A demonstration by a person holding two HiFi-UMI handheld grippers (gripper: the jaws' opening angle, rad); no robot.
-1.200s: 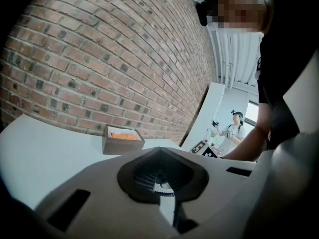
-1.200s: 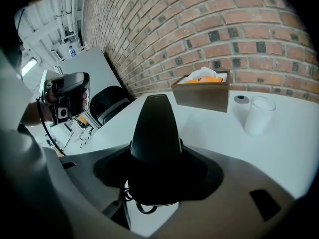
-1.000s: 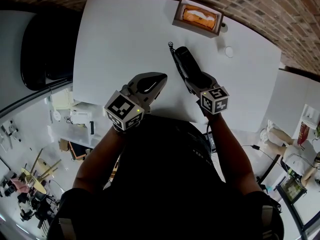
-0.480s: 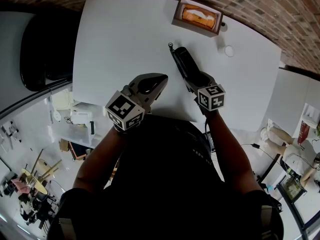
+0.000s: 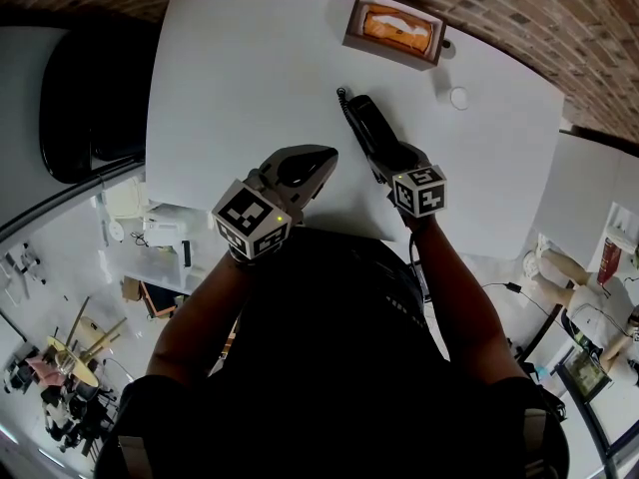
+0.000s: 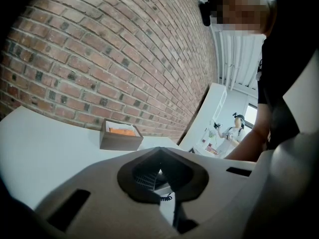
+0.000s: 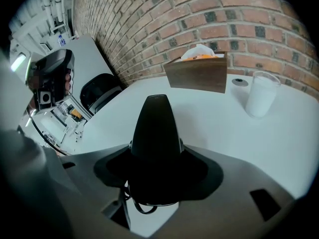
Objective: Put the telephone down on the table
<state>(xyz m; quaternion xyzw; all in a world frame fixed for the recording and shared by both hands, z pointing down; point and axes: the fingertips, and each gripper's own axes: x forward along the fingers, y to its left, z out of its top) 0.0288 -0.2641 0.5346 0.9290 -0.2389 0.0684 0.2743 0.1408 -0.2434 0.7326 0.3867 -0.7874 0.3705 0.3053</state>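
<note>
The black telephone handset [image 5: 367,128] lies lengthwise in my right gripper [image 5: 387,158], which is shut on its near end over the front middle of the white table [image 5: 240,78]. In the right gripper view the handset [image 7: 154,128] points away from the gripper [image 7: 154,180], and a bit of its coiled cord [image 7: 133,204] hangs below. I cannot tell whether the handset touches the tabletop. My left gripper [image 5: 306,163] hovers by the table's front edge, left of the handset, shut with nothing in it [image 6: 159,156].
A wooden tissue box [image 5: 396,30] stands at the table's far edge against the brick wall, with a white cup [image 5: 458,97] to its right. A black chair [image 5: 90,98] stands off the table's left side. A second white table [image 5: 589,208] lies to the right.
My right gripper with the handset has shifted slightly left and away from me. The left gripper has barely moved.
</note>
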